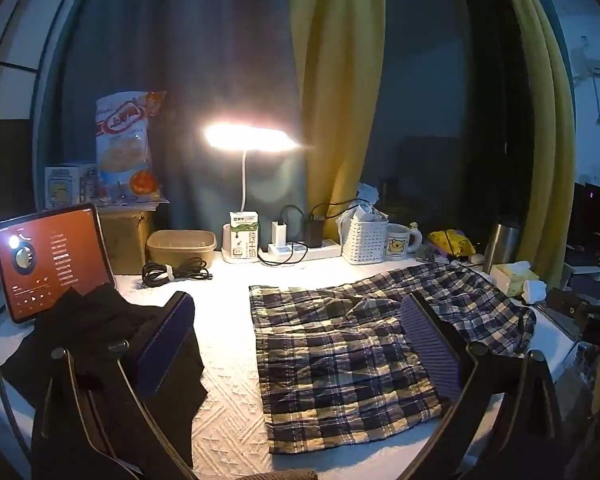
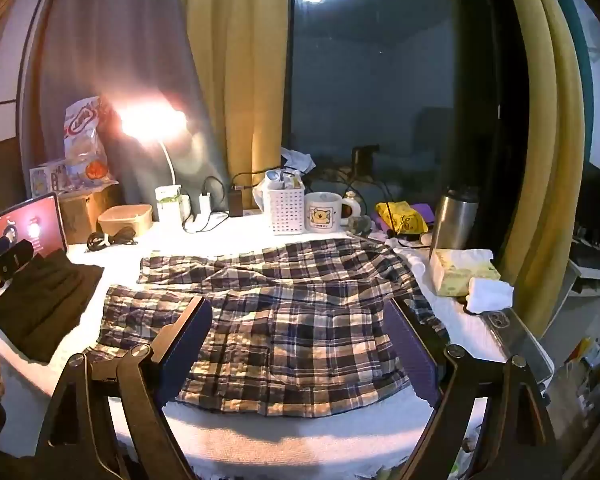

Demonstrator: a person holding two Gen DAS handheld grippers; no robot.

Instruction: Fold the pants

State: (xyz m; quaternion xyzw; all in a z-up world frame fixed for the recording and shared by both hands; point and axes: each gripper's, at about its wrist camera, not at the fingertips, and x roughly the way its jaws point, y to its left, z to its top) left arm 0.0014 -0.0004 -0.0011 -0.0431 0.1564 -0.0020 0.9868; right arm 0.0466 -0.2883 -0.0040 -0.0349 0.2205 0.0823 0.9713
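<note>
- Left wrist view: my left gripper [image 1: 300, 336] hangs above the white textured table cover [image 1: 228, 392] with its jaws spread wide and nothing between the pads; it is released, gripping nothing.
- The plaid pants [image 1: 352, 356] lie flat on the cover to the right of centre. In this view the right finger [image 1: 432, 348] overlaps the cloth, but I cannot tell whether it touches it.
- To the left sits a dark garment [image 1: 100, 344], bunched near the tablet [image 1: 52, 260]; I judge it a separate item, and I cannot say whether it is folded.
- From the right wrist view, my right gripper [image 2: 296, 344] is also released, jaws wide, poised over the near edge of the pants with no cloth pinched.
- Here the pants show both legs running leftward, one beyond the other, with the waist end toward the right near the tissue box [image 2: 460, 276]. The cloth is wrinkled where the legs meet.
- Progress, as I judge it: the pants are laid out but no fold is made yet. Bringing one leg over the other and then folding along the length are both left to do.
- Along the back of the table stand the lit desk lamp [image 1: 252, 140], a white basket [image 2: 286, 210] and a mug [image 2: 326, 212], all apart from the pants.
</note>
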